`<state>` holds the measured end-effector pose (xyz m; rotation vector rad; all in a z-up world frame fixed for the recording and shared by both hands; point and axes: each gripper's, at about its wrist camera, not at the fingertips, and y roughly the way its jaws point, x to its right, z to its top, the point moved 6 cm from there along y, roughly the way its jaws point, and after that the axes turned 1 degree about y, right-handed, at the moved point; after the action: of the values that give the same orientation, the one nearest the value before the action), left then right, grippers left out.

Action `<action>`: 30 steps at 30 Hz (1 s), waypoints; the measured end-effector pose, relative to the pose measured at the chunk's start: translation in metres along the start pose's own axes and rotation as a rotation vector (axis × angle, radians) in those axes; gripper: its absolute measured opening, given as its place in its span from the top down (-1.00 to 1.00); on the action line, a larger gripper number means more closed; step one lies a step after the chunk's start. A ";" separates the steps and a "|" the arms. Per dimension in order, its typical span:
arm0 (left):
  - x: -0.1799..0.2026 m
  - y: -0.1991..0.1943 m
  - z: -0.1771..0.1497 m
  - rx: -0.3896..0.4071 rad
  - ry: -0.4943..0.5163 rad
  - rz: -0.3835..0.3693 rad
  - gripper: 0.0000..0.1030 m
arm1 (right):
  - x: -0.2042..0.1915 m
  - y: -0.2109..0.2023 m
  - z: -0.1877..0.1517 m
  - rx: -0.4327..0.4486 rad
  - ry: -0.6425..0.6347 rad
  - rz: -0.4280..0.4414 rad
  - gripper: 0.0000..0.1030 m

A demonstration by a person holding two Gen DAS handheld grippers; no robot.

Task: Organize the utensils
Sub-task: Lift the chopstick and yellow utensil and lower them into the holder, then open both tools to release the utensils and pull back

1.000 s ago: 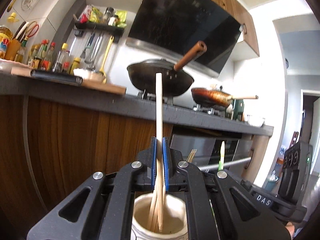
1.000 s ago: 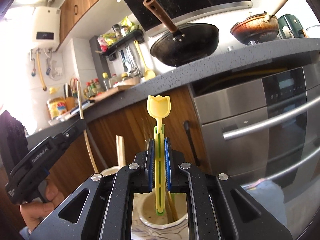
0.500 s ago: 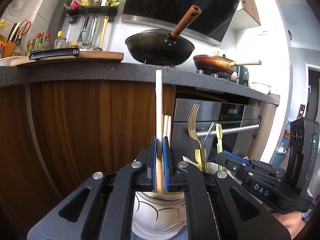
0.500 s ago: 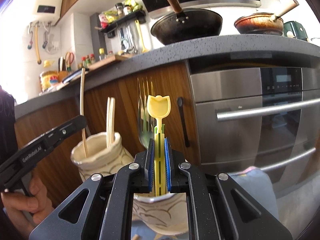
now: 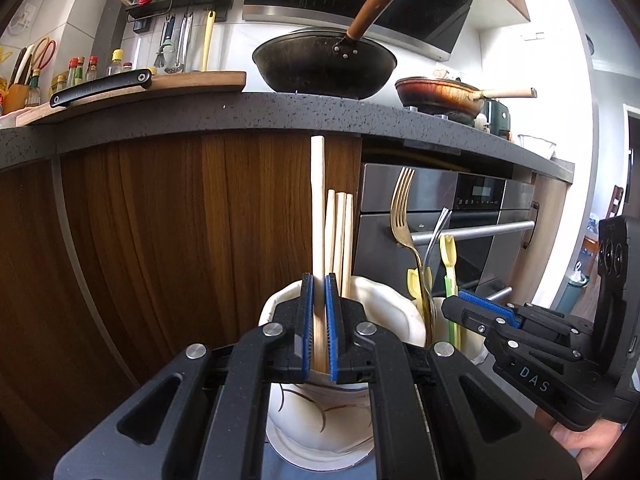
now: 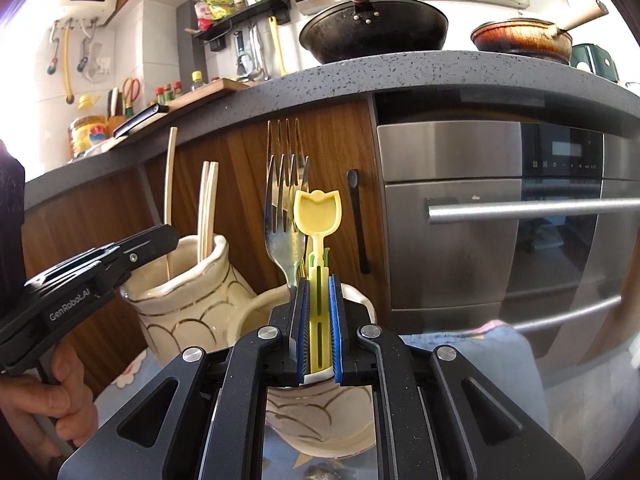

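My left gripper (image 5: 319, 292) is shut on a pale wooden chopstick (image 5: 318, 208) that stands upright with its lower end in a cream ceramic jar (image 5: 384, 312); other chopsticks (image 5: 340, 240) stand in that jar. My right gripper (image 6: 318, 300) is shut on a yellow tulip-shaped spoon (image 6: 317, 212) with a green stem, upright in a second cream jar (image 6: 316, 420) that also holds forks (image 6: 286, 200). The left gripper (image 6: 160, 236) and its jar (image 6: 188, 300) show at the left of the right wrist view. The right gripper (image 5: 464, 304) shows at the right of the left wrist view.
Both jars stand on a pale blue cloth (image 6: 500, 360) in front of a wooden cabinet (image 5: 180, 220) and a steel oven (image 6: 520, 208). A dark counter (image 5: 240, 112) above carries a wok (image 5: 324, 64), a pan (image 5: 440, 92) and a cutting board (image 5: 160, 84).
Both grippers have sunk lower with their utensils, so the jars and counter now appear higher. The chopstick and spoon reach deeper into their jars. Both grips stay shut.
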<state>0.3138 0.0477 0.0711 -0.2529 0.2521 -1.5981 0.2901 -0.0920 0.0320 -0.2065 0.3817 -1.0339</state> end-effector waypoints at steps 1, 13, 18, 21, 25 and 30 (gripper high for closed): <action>0.000 0.000 0.000 0.000 0.004 0.004 0.88 | 0.000 0.000 0.000 -0.001 -0.001 -0.003 0.80; 0.000 0.003 -0.002 -0.008 0.001 0.009 0.85 | -0.001 0.001 0.000 -0.006 -0.011 -0.001 0.74; -0.003 0.000 -0.002 -0.003 -0.005 0.010 0.74 | 0.000 -0.003 0.001 0.005 -0.003 -0.001 0.69; -0.003 -0.005 0.000 0.012 -0.008 0.011 0.54 | 0.001 -0.008 0.003 0.016 0.004 0.001 0.68; -0.003 -0.016 0.002 0.035 -0.002 0.006 0.30 | 0.004 -0.015 0.004 0.027 0.011 -0.001 0.60; -0.006 -0.027 0.004 0.053 -0.015 0.008 0.12 | 0.008 -0.022 0.002 0.028 0.022 -0.006 0.59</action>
<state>0.2892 0.0547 0.0834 -0.2225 0.1989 -1.5922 0.2768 -0.1100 0.0401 -0.1711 0.3860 -1.0474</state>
